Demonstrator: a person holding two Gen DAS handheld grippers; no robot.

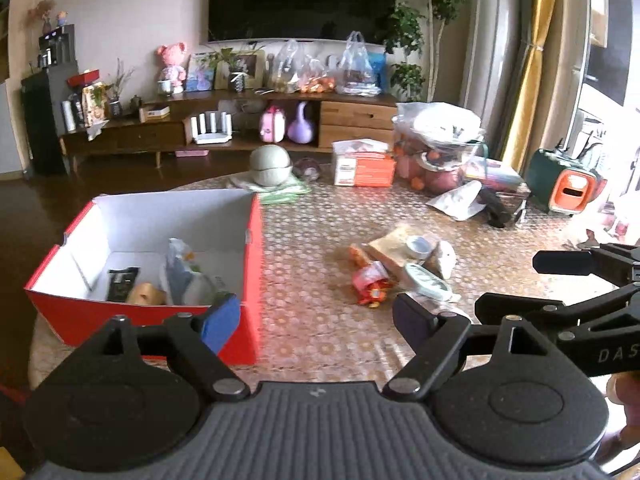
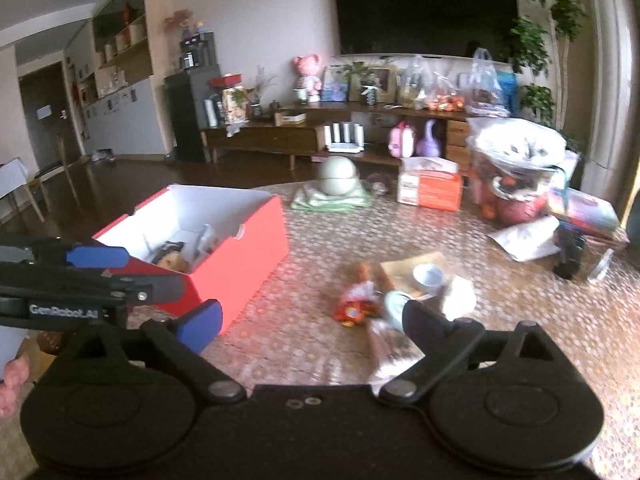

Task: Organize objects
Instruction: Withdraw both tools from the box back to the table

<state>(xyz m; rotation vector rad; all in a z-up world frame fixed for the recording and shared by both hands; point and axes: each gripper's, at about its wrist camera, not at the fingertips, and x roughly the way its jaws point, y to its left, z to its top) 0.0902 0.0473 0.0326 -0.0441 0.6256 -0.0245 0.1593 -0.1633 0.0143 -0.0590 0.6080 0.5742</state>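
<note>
**Midway Through the Tidy-Up, Both Grippers Hover Empty**

Already part-filled, the red box (image 1: 160,320) sits at the near left of the patterned surface (image 1: 312,320), its white inside holding a dark packet, a tan item and a pale crumpled bag. Well to its right lies the loose cluster yet to be sorted: a red-and-orange snack wrapper (image 1: 370,286), a small white cup (image 1: 418,246) resting on a tan flat packet (image 1: 390,246), and an oval pale-green item (image 1: 426,280) just beside them. Seen from the right wrist, a crinkled clear wrapper (image 2: 390,346) lies nearest that camera.

The left gripper (image 1: 308,320) is held wide apart with nothing between its fingers, one blue pad (image 1: 220,328) near the box's front corner. The right gripper (image 2: 308,326) is likewise spread and empty, aimed at the cluster.

Judging by how things lie, the step in hand is picking the next loose piece for the box. Done well, that likely means the right gripper takes the outermost, single item first, the snack wrapper or the clear wrapper, coming down square over it so the cup is not knocked off its packet. Thin film may slip, so a pinch at a bunched fold should hold better than a flat edge.

Farther back stand an orange carton (image 1: 362,168), a grey-green round object (image 1: 270,164) on a folded cloth, and bagged goods.
</note>
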